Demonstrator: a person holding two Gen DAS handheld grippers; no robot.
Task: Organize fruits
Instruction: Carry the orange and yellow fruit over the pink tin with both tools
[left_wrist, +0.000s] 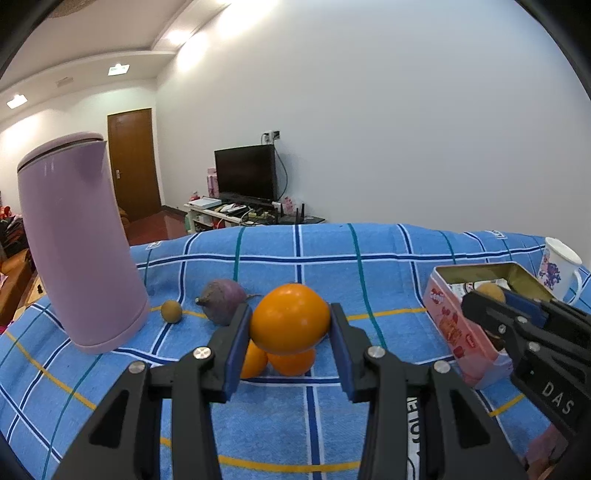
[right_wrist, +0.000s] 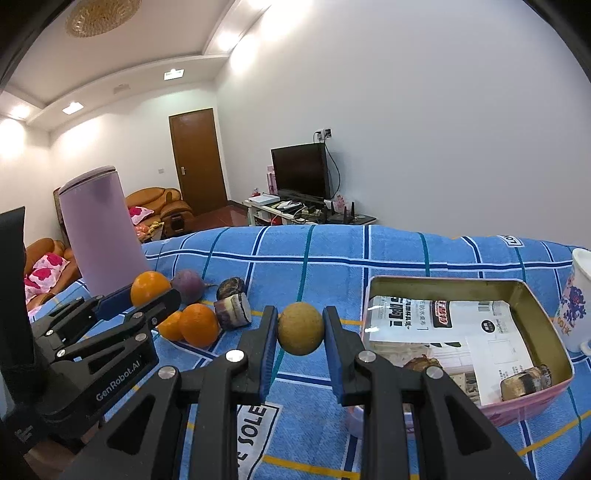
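Item, left: purple kettle, tall, lidded, upright on the blue checked cloth.

Item: small brown round fruit, matte, on the cloth just right of the kettle.

Item: purple beet-like root, dull skin, lying behind the left gripper.

Item: large orange, smooth and glossy, clamped between the blue pads of the left gripper, raised above the cloth. Two more oranges lie on the cloth directly beneath it, touching each other.

Item: brown round fruit, yellowish-brown and matte, pinched at its sides by the right gripper, narrow-set, held just left of the tin.

Item: cut root pieces, purple and banded, on the cloth beside the oranges.

Container: pink rectangular tin, open, gold inside; holds printed packets and a few brownish pieces, kind unclear.

Item, right: white printed mug, just beside the tin.
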